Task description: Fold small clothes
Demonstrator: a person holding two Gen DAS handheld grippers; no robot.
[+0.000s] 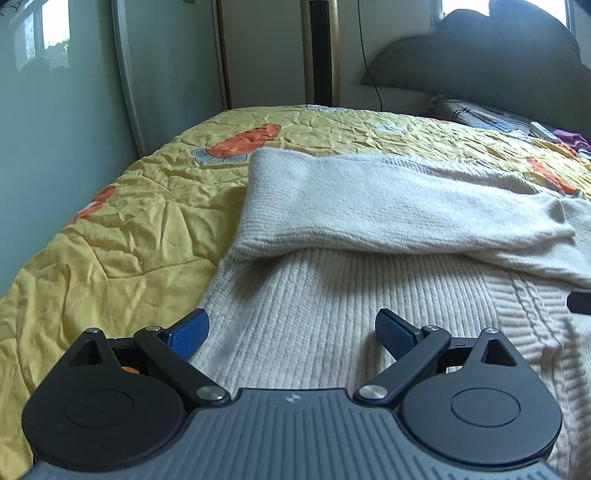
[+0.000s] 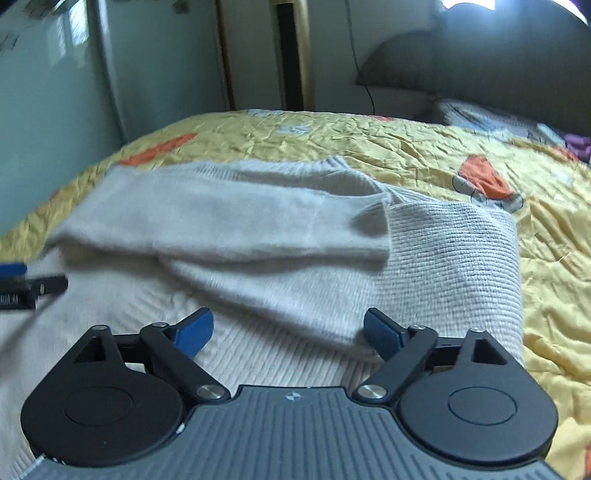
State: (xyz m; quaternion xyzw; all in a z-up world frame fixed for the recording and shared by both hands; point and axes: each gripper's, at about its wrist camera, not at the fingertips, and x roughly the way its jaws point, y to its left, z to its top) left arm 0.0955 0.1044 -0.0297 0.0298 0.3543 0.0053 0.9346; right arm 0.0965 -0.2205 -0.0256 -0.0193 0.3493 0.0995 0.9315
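Both tools are showing the same build: the left gripper (image 1: 291,328) and right gripper (image 2: 288,328) are wearing blue ribbed pads on black linkage arms with silver pivot screws, round black discs, and a grooved grey body carrying what looks like a small logo.

Soft daylight fills the room, coming from a blown-out window (image 1: 465,7) above the headboard (image 1: 498,62). That window glares white in both views. The left view is sharp; a dim shadow lies on the sweater (image 1: 332,288) just under its folded sleeve. The right view smears with motion blur, worst toward its left edge. Fisheye bends the wall lines left of the headboard.
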